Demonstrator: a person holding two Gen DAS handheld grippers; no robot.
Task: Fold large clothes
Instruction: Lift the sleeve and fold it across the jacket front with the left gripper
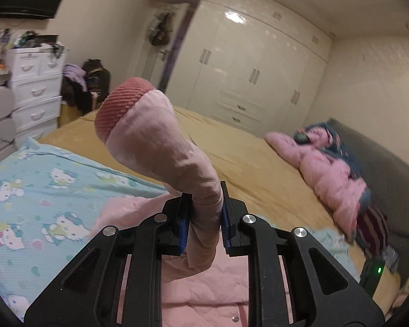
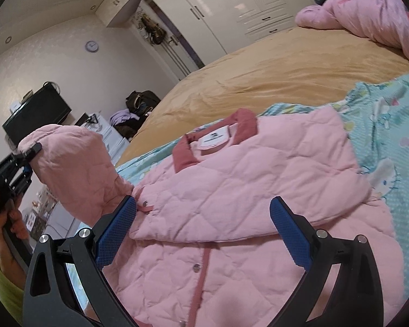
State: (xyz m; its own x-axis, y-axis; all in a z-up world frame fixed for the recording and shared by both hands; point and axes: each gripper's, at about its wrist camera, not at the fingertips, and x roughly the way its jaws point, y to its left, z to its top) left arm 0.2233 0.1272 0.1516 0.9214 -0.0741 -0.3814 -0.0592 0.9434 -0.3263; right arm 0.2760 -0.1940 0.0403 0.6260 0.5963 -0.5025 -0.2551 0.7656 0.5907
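A pink quilted jacket lies on a light blue cartoon-print sheet on the bed, collar away from me, one side folded over the front. My left gripper is shut on the jacket's sleeve and holds it up in the air; the ribbed darker pink cuff points upward. In the right wrist view this gripper and raised sleeve appear at the left. My right gripper is open and empty, just above the jacket's middle.
A mustard-yellow bedspread covers the bed. A heap of pink and blue clothes lies by the grey headboard. White drawers, a chair with clothes and white wardrobes stand beyond the bed.
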